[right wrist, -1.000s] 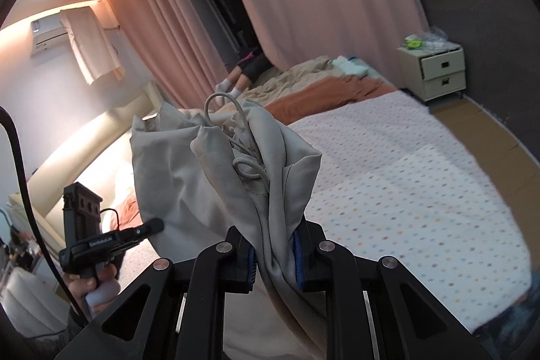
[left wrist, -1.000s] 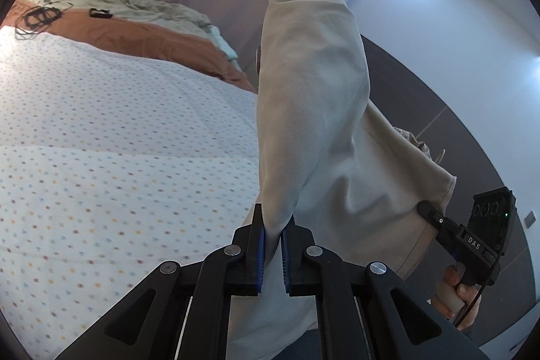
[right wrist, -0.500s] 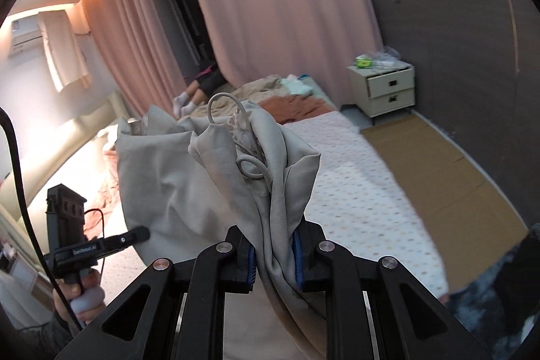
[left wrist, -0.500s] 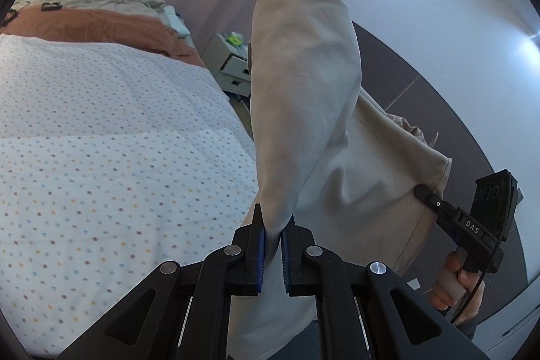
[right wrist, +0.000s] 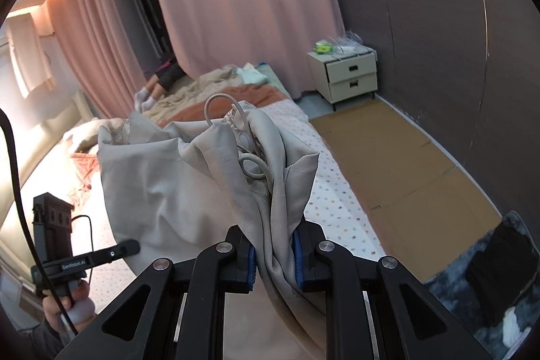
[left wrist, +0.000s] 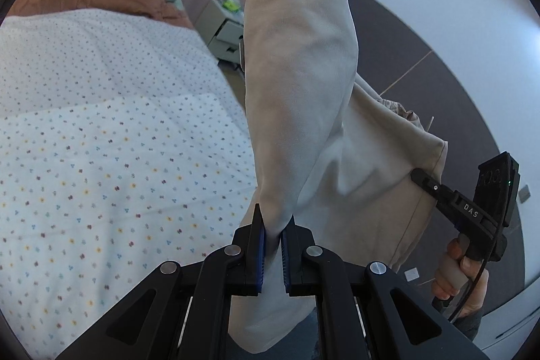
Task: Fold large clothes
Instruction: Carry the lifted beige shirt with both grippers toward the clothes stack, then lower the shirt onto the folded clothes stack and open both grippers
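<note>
**Garment held aloft, view swung toward nightstand**

L claw (left wrist: 273, 225): pads nearly together, pinching a thin fold of the beige garment (left wrist: 297, 63), which rises to 12 o'clock from the tips. R claw (right wrist: 272, 240): jaws a bit wider, clamped on a thick bunch of the same cloth w/ drawcord (right wrist: 249, 162) loops poking out at 12. Garment hangs in air between both claws, off the bed (left wrist: 101, 130).

Change vs 1 s ago: both grips unchanged, but both views have panned. Bed now sits at 9–10 o'clock in L view, and the nightstand (right wrist: 347, 75) and floor at 1–3 o'clock in R view are newly visible. Prob. the person is turning/lifting to shake it out; no fold made yet, cloth needs spreading flat on bed first.
</note>
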A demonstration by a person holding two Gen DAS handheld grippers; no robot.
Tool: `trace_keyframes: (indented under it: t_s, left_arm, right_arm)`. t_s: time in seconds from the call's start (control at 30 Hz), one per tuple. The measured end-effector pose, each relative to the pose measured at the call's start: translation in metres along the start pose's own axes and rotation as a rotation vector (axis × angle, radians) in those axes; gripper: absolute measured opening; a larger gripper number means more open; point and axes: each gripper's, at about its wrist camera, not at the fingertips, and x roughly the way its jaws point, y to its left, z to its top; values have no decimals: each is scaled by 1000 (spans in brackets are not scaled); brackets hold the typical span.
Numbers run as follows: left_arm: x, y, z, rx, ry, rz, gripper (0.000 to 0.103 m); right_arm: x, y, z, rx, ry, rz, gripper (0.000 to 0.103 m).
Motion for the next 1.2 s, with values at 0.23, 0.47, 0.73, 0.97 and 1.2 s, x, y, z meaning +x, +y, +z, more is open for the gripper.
trace_keyframes:
  t_s: [0.23, 0.47, 0.73, 0.97, 1.2]
  left_arm:
    - [52, 23, 27, -3, 57, 26, 8]
    - [95, 57, 49, -19, 98, 52, 8]
    - [142, 97, 55, -84, 154, 139, 11]
    - [148, 117, 39, -110, 199, 158, 51]
    - [137, 114, 14, -74, 225, 137, 51]
  right_arm:
    - [78, -32, 16, 21, 88, -57, 17]
    - [152, -55, 30, 22, 177, -106, 17]
    - [232, -77, 23, 37, 292, -184, 25]
    - [267, -86, 27, 17, 266, -435, 80]
    - [217, -93, 5, 62, 251, -434, 80]
